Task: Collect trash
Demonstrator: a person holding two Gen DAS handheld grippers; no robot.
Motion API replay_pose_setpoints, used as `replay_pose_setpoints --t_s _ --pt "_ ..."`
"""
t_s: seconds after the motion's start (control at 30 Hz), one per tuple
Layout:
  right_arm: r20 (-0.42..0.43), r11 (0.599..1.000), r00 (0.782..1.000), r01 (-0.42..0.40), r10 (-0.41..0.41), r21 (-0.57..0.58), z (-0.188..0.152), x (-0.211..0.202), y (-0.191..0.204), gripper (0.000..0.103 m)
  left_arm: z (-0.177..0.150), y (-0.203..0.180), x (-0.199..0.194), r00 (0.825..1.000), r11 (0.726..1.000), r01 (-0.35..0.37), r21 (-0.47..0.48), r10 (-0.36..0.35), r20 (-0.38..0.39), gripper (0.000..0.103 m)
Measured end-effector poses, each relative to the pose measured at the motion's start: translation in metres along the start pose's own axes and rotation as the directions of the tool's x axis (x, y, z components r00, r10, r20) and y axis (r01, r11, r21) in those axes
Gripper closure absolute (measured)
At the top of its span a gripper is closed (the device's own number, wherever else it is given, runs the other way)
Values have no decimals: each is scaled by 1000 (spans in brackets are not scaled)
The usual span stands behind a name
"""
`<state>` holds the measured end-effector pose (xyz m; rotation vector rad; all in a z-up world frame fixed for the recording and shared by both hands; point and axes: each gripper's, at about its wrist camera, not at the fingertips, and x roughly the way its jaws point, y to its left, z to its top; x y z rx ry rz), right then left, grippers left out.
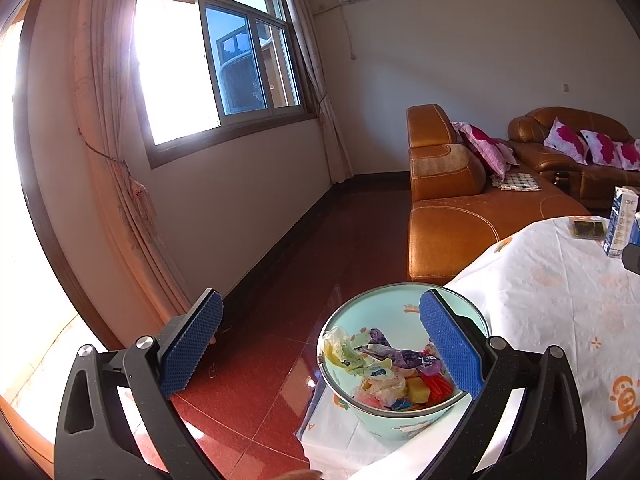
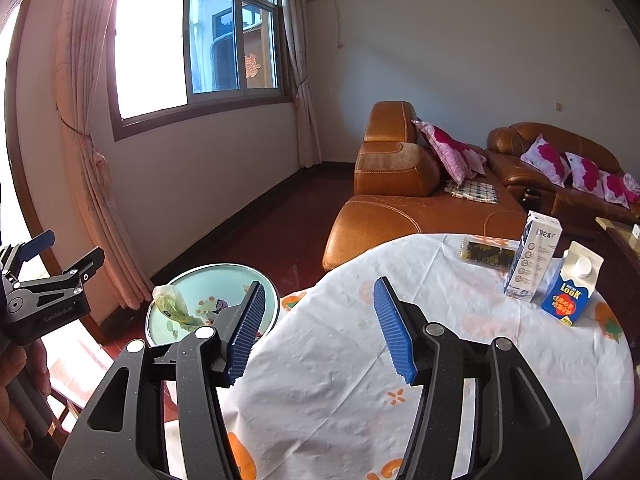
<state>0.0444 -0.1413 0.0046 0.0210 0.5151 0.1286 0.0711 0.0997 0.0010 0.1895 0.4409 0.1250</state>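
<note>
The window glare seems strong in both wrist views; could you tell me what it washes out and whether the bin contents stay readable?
Left wrist: the window blows out white with flare on the curtain, yet the wrappers in the bin stay sharp. Right wrist: the same pane clips; the tablecloth is evenly lit.

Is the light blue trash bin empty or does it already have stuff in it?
Not empty. The left wrist view looks down into the bin, and crumpled wrappers cover its bottom, well below the rim.
</note>
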Motion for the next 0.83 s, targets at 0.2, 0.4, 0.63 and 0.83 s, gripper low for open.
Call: replay_pose_setpoints --t_s 0.2,0.4,0.63,0.83 --pt "4 1000 1000 3 -3 -4 0 -2 1 46 0 -3 3 1000 1000 6 0 -6 -8 6" --pt "3 1000 1000 7 -7 -4 0 -3 -1 46 -2 -6 3 1000 1000 0 18 0 -7 6" --pt "6 1000 1000 17 -17 -4 -1 -6 -6 40 -3 -10 3 1000 1000 16 25 -16 -13 6" --pt "-44 993 992 118 -118 4 -12 -5 -49 32 -5 -8 10 998 999 30 21 -29 -51 6"
